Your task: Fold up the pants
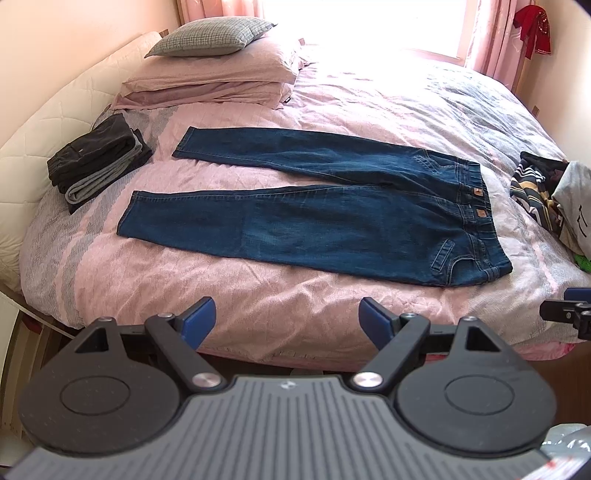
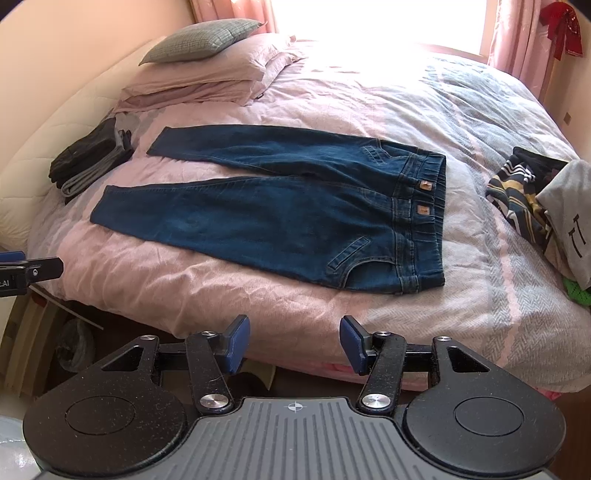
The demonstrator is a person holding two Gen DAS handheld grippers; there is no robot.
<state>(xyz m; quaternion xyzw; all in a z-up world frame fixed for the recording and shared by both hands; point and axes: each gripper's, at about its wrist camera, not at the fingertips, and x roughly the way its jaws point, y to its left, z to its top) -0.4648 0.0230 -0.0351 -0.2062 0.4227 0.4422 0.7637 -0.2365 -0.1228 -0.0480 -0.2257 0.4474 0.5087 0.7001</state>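
Jeans (image 1: 332, 214) lie flat and unfolded on the bed (image 1: 258, 314), with the waistband to the right and both legs stretched to the left; the two legs are spread a little apart, and a strip of pink cover shows between them near the hems. Under them the bed cover is pink with grey stripes and it is wrinkled. At the head of the bed, pink pillows (image 1: 210, 81) are stacked, and a grey checked cushion (image 1: 210, 35) rests on top of them. To the left of the legs, near the white headboard (image 1: 55, 122), there is a stack (image 1: 98, 158) of folded dark and grey clothes. On the right side of the bed, apart from the waistband, a pile (image 2: 546, 210) of unfolded clothes lies. Both tools are held over the near edge of the bed and touch nothing. The left gripper (image 1: 286, 321) has its blue fingers (image 1: 201, 317) wide apart and empty. The right gripper (image 2: 295, 345) is also spread and empty, with a smaller gap.
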